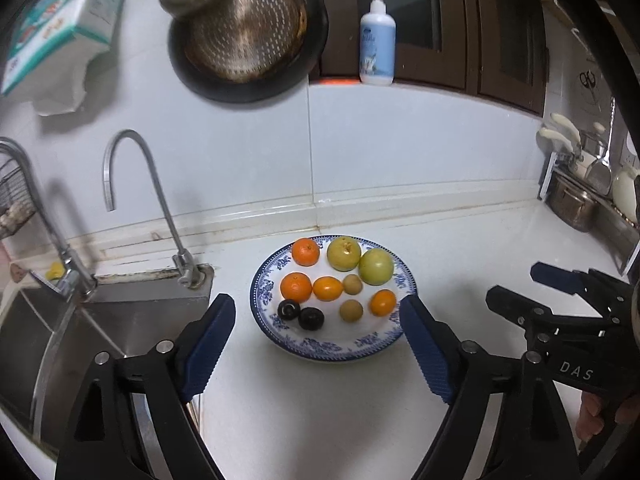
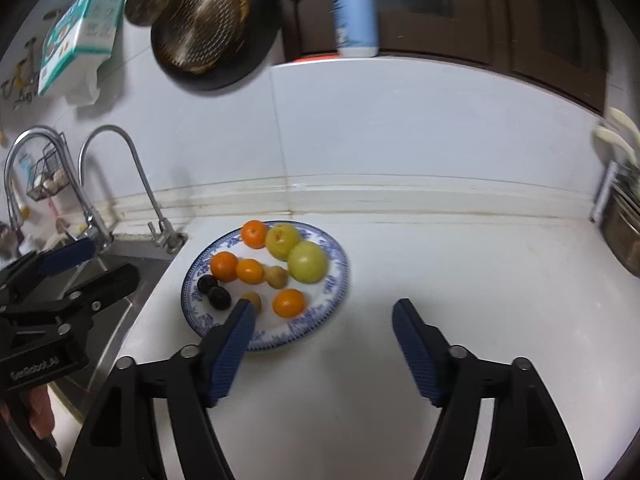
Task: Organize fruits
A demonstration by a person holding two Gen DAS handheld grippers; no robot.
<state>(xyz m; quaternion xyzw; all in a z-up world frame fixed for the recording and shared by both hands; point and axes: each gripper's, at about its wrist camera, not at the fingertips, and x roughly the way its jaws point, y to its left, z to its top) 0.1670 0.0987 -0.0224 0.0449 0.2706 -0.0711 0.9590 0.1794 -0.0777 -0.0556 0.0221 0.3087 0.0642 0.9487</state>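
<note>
White tiled kitchen wall backs a pale counter (image 1: 304,408) with a steel sink (image 1: 120,328) at its left end, and on the counter sits a round blue-and-white patterned china plate (image 1: 320,354) carrying all the fruit. At the back lie a small orange mandarin (image 1: 305,252) and two yellow-green round fruits (image 1: 344,254); the middle row has two more orange mandarins (image 1: 296,287) and a small tan longan-like fruit (image 1: 353,284); at the front sit two dark purple-black fruits (image 1: 301,314), a second tan fruit (image 1: 351,311) and a fourth mandarin (image 1: 383,303).

Both claws stand wide apart with nothing between their blue ribbed pads. The left claw (image 1: 318,314) hangs over the near rim of the plate; the right claw (image 2: 324,310) hangs just right of the plate, its left pad in line with a tan fruit.

Nothing is off the plate, so the fruit looks gathered and grouped by kind, and the job seems near done or done. If any regrouping is wanted, come down straight over one fruit with the pads either side. Round fruit rolls readily, so close gently and avoid nudging neighbours or catching the plate rim.
</note>
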